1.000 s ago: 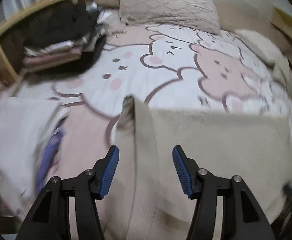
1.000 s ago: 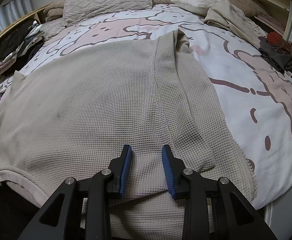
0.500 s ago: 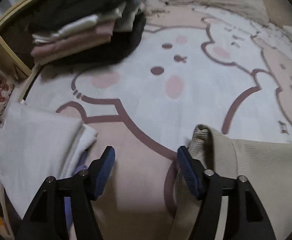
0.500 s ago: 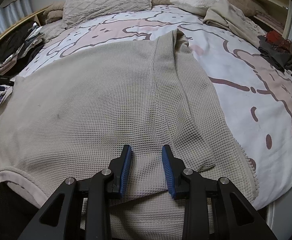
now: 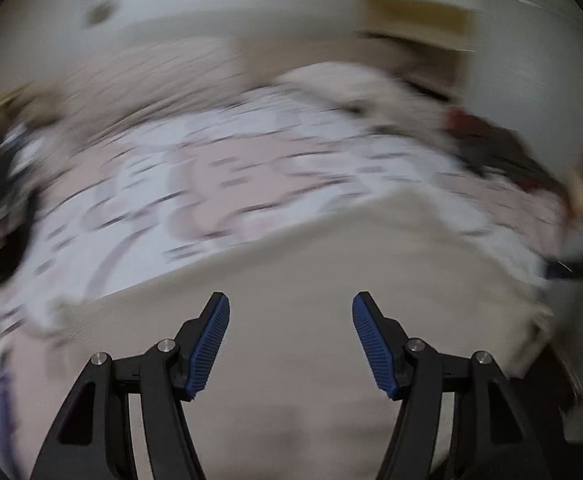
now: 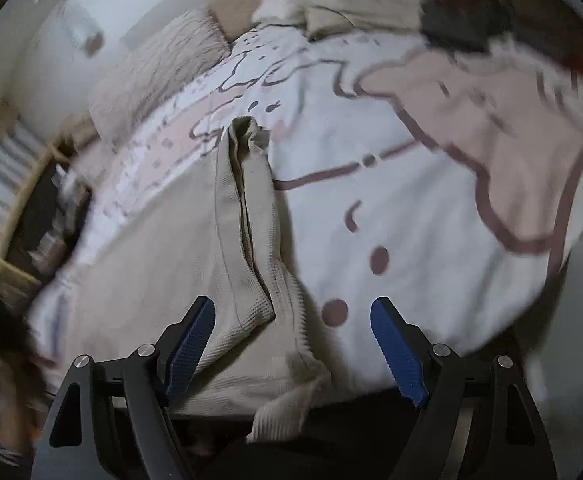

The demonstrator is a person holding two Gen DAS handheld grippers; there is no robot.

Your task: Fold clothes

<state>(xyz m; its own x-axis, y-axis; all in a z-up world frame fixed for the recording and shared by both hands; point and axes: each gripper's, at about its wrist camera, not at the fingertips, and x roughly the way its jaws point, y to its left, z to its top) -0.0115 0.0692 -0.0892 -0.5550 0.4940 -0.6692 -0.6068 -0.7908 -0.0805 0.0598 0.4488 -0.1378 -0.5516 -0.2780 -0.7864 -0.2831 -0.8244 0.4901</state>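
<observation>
A beige waffle-knit garment (image 5: 331,280) lies spread flat on the bed; the left wrist view is heavily blurred. My left gripper (image 5: 290,340) is open and empty above the garment's broad middle. In the right wrist view the garment's folded-in sleeve (image 6: 247,216) runs along its right edge, ending in a bunched cuff. My right gripper (image 6: 291,344) is wide open and empty, over the garment's near right corner (image 6: 291,364) at the bed's front edge.
The bedspread (image 6: 411,200) is white and pink with cartoon bears. A quilted beige pillow (image 6: 155,72) lies at the head. Dark and red clothes (image 6: 503,20) are heaped at the far right. A wooden shelf with stacked clothes (image 6: 39,216) stands at the left.
My right gripper has opened wide and swung right, toward the garment's right edge. My left gripper has swung from the garment's left corner to above its middle, still open.
</observation>
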